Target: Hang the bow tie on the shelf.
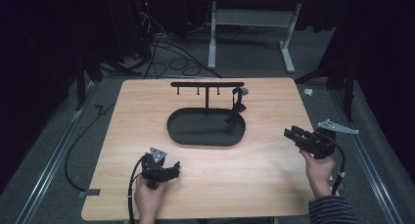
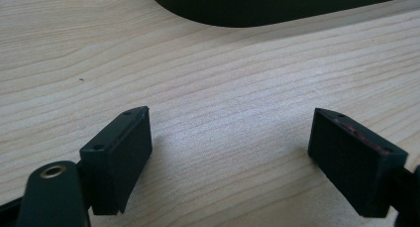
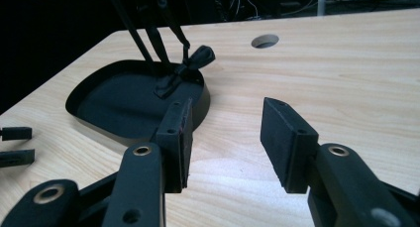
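At twelve o'clock from me, the black oval tray [image 1: 205, 128] holds a T-shaped stand [image 1: 207, 84] and a dark hanging strap [image 3: 185, 68], hard to identify. My left gripper [image 1: 172, 166] and right gripper [image 1: 290, 133] gape empty.

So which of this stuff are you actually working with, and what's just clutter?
Probably in play:
black oval tray
T-shaped hanging stand
dark item hanging at its right end
left tool, right tool, both open

Just lying about:
cables on the floor
white table legs
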Tool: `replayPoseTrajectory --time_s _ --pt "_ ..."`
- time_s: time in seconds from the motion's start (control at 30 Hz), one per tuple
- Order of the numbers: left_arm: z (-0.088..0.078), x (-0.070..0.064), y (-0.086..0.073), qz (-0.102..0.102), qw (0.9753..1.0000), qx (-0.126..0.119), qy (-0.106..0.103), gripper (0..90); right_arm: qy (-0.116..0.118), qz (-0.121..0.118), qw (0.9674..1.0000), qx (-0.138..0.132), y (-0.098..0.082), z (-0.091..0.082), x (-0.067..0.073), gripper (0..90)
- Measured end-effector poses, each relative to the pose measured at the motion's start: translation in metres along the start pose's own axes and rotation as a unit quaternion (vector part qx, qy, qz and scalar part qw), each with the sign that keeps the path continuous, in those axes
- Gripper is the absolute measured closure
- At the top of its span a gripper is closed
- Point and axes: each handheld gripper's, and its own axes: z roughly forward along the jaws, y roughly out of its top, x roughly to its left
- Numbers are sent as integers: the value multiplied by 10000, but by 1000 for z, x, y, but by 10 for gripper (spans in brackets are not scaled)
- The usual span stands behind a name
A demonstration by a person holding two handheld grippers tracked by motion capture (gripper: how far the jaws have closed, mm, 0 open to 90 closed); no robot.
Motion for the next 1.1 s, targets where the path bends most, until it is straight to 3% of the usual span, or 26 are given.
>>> replayPoseTrajectory --time_s 1.1 --pt "0 0 0 1 10000 1 0 174 226 201 9992 273 -30 17 7 577"
